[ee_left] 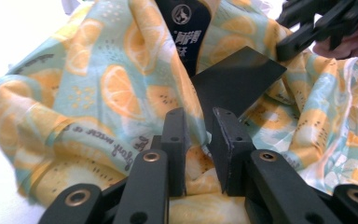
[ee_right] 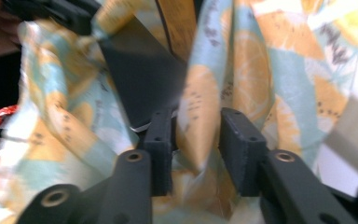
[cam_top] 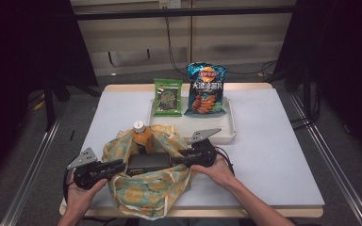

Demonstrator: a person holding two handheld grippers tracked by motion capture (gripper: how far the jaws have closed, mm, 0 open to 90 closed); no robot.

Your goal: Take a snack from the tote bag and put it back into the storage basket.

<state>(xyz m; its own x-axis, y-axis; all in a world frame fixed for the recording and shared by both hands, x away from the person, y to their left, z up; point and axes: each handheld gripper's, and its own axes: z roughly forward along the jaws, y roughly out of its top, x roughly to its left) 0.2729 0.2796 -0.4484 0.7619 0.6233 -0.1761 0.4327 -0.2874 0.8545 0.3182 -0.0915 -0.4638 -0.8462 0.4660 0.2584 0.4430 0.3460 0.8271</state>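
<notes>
At the near edge of the bench, a fabric bag printed with orange slices stands with its mouth open upward. A hand grips each side of it with tongs. The left tongs meet the bag's left rim; in the left gripper view the left tongs stand a narrow gap apart with a fold of the printed cloth bunched between them, though whether the pads press on it cannot be told. The right tongs meet the right rim; in the right gripper view the right tongs stand partly open, a pleat of cloth between them with the pads apparently clear of it.

Inside the bag, between the two tongs, a flat dark box lies with its long axis running left to right, and an orange-capped bottle stands upright just beyond it.

Farther off, a white tray carries a green snack packet at left and a blue crisp bag at right, both propped upright. The tray lies beyond and right of the bag, so the right hand is judged nearer to the snacks.
</notes>
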